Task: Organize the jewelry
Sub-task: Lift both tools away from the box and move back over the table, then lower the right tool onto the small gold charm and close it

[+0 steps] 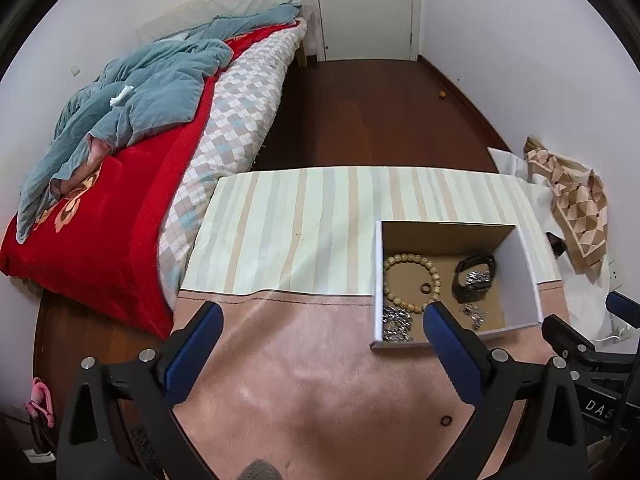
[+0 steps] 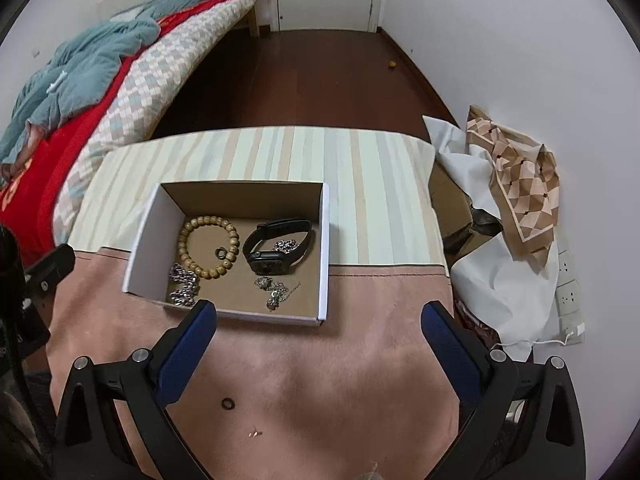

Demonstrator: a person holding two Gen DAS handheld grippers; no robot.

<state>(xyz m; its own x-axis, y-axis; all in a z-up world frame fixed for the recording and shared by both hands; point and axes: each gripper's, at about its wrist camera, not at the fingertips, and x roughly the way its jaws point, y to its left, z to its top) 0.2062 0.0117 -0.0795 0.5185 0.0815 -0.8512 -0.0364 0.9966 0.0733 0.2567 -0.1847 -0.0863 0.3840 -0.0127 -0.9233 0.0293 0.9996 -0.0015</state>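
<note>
An open white cardboard box (image 2: 146, 236) (image 1: 528, 276) stands on the pink cloth. Inside lie a wooden bead bracelet (image 2: 208, 246) (image 1: 412, 278), a black watch (image 2: 276, 246) (image 1: 474, 278), a dark ring (image 2: 220, 253), silver chains (image 2: 184, 284) (image 1: 396, 322) and a silver necklace (image 2: 276, 290). A small dark ring (image 2: 227, 403) (image 1: 446, 421) and a tiny gold earring (image 2: 254, 434) lie on the cloth in front of the box. My left gripper (image 1: 322, 322) is open and empty, left of the box. My right gripper (image 2: 318, 320) is open and empty, just in front of the box.
The table carries a pink cloth (image 2: 320, 360) and a striped cloth (image 2: 280, 152). A bed (image 1: 120, 200) with red and teal blankets stands at the left. A patterned scarf (image 2: 520, 184) on white fabric lies at the right, by wall sockets (image 2: 568, 296).
</note>
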